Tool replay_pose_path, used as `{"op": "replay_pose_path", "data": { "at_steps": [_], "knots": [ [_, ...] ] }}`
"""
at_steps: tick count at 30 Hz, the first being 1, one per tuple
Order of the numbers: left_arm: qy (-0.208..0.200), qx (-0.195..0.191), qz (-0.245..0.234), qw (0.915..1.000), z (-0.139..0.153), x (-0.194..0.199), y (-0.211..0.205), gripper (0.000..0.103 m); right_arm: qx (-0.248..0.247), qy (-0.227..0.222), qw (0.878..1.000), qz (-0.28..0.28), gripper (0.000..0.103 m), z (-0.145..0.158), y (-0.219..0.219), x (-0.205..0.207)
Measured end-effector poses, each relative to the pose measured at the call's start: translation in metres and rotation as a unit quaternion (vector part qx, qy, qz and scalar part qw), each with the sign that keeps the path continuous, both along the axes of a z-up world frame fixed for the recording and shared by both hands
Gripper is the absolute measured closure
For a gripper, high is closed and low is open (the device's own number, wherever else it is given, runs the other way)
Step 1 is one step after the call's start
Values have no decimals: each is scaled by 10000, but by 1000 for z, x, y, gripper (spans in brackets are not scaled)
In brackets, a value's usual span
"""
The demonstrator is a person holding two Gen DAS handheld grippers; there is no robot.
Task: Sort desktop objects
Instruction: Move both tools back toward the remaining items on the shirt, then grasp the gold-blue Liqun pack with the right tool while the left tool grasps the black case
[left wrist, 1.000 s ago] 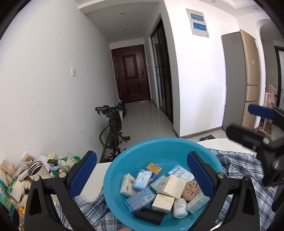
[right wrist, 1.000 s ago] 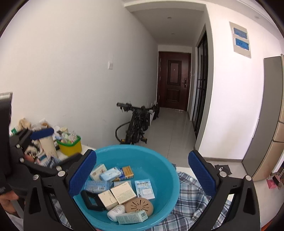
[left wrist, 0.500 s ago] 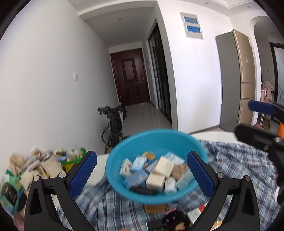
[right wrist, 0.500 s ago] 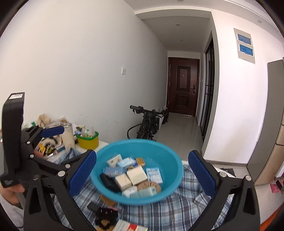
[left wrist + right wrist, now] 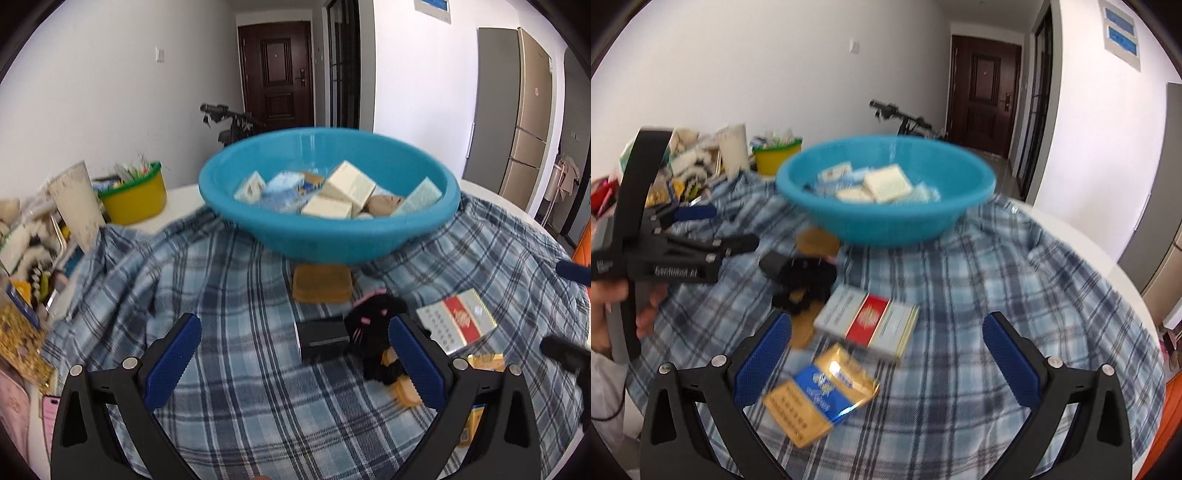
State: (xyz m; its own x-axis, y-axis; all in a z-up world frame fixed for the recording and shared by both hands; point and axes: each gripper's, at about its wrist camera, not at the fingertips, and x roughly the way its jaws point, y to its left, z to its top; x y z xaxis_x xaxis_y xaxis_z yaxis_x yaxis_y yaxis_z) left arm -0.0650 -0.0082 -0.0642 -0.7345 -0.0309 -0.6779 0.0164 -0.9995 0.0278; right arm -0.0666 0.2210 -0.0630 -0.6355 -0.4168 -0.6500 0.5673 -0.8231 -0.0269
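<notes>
We hold both pairs of tongs wide and empty above the table [image 5: 1082, 236], which is draped in a blue plaid cloth [image 5: 229, 295]. The left tongs [image 5: 295, 363] hover over a small black box [image 5: 322, 338] and a black plush toy [image 5: 376, 332] that lies just beside it, touching its right edge. The right tongs [image 5: 886, 363] hang over two flat packs — a white and red one [image 5: 868, 319] and, nearer to us, a blue and gold one [image 5: 820, 398], the two close but apart. Farther back on the cloth sits a blue basin [image 5: 328, 236], filled with small boxes [image 5: 349, 184] and packets lying at all angles. An amber, translucent block [image 5: 321, 284] lies right at the basin's near foot, partly under its wall. In the right wrist view a hand [image 5: 613, 314] grips the left tool's black handle at the left edge. Along the table's left side stand a yellow tub with a green rim [image 5: 135, 197] and a pale tall cup [image 5: 77, 201], amid blurred clutter we cannot make out.
</notes>
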Motion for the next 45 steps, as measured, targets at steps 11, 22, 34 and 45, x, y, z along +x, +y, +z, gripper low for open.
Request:
{"op": "replay_pose_path", "data": {
  "at_steps": [11,22,34,45],
  "knots": [
    [-160,153,-50,9997,-19,-2,2,0,606,-608,9807,1759,0,-52,-25,18],
    [-367,219,24,9991,-39,-9,1,0,744,-879,9664,2298,0,-73,-28,5],
    [-536,93,3,9985,-51,-12,4,0,492,-1032,9752,1895,9,-73,-19,-5],
    [-577,201,211,9979,-49,-18,-1,0,268,-851,9804,1754,10,-63,-15,2]
  ]
}}
